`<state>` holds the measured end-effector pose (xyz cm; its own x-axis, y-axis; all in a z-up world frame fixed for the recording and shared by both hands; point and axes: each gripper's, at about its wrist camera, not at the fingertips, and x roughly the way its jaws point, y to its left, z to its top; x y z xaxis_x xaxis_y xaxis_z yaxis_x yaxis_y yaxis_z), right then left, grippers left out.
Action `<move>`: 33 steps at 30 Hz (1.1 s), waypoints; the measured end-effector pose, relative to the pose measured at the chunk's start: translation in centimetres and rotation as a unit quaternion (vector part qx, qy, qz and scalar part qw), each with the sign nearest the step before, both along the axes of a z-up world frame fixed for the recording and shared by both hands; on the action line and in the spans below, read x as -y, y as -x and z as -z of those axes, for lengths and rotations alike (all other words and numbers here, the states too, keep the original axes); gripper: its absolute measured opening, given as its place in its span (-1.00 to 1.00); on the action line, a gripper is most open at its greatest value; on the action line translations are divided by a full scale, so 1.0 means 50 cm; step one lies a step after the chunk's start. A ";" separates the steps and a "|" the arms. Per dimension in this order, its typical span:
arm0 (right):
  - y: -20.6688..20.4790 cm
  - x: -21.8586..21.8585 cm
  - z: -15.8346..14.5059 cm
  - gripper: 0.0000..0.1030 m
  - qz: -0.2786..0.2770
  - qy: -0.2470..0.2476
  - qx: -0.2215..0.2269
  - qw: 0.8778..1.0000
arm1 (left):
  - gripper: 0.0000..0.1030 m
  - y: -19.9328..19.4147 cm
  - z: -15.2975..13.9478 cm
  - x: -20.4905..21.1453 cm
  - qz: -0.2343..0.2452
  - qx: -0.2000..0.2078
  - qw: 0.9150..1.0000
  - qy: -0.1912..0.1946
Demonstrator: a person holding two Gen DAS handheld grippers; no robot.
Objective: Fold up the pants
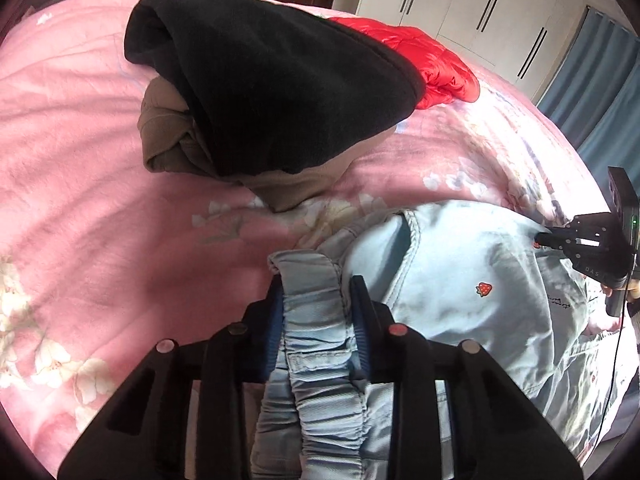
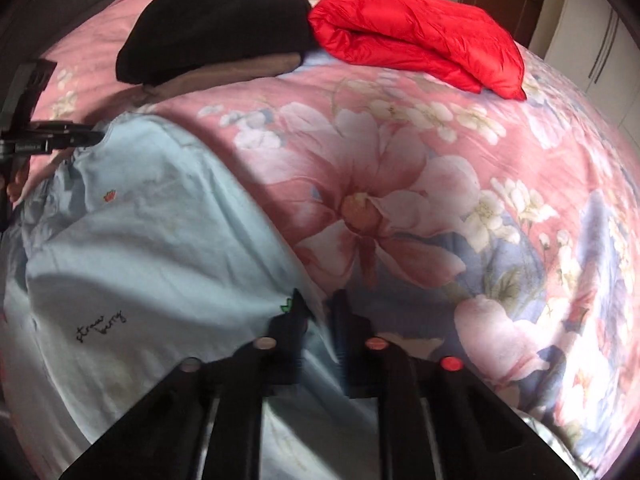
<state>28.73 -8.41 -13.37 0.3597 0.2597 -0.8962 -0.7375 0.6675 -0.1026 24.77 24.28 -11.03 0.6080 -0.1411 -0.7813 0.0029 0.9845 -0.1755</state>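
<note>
Light blue denim pants (image 1: 460, 280) with a small strawberry patch lie on the pink floral bed. My left gripper (image 1: 316, 292) is shut on the gathered elastic waistband (image 1: 316, 320) of the pants. My right gripper (image 2: 320, 304) is shut on the pants' edge (image 2: 316, 364); the cloth runs between its jaws. The pants spread to the left in the right wrist view (image 2: 160, 240). The right gripper shows at the right edge of the left wrist view (image 1: 538, 240), and the left gripper at the left edge of the right wrist view (image 2: 98, 136), each at the cloth's edge.
A folded black garment (image 1: 280, 80) lies on a brown one (image 1: 172, 136) further up the bed, with a folded red puffer jacket (image 2: 420, 44) beside them. The pink floral quilt (image 2: 440, 200) covers the bed. White wardrobes (image 1: 480, 4) and a blue curtain (image 1: 608, 92) stand beyond.
</note>
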 end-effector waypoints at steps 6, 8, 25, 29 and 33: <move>0.076 0.024 -0.095 -0.87 0.025 -0.041 0.070 0.996 | -0.42 0.098 -0.071 0.003 0.000 0.067 0.998 -0.001; 0.121 0.045 -0.141 -0.87 0.029 -0.061 0.091 0.994 | -0.42 0.138 -0.090 0.007 0.007 0.082 0.997 -0.005; 0.483 0.062 -0.181 -0.87 0.006 -0.069 0.118 0.991 | -0.27 0.418 -0.029 0.018 -0.007 0.103 0.995 -0.006; 0.536 0.046 -0.111 -0.87 0.002 -0.045 0.089 0.995 | -0.31 0.448 0.025 -0.023 -0.085 0.043 0.995 -0.002; 0.566 0.028 -0.034 -0.87 -0.003 0.002 0.081 0.997 | -0.29 0.496 0.001 -0.045 -0.111 0.081 0.983 0.124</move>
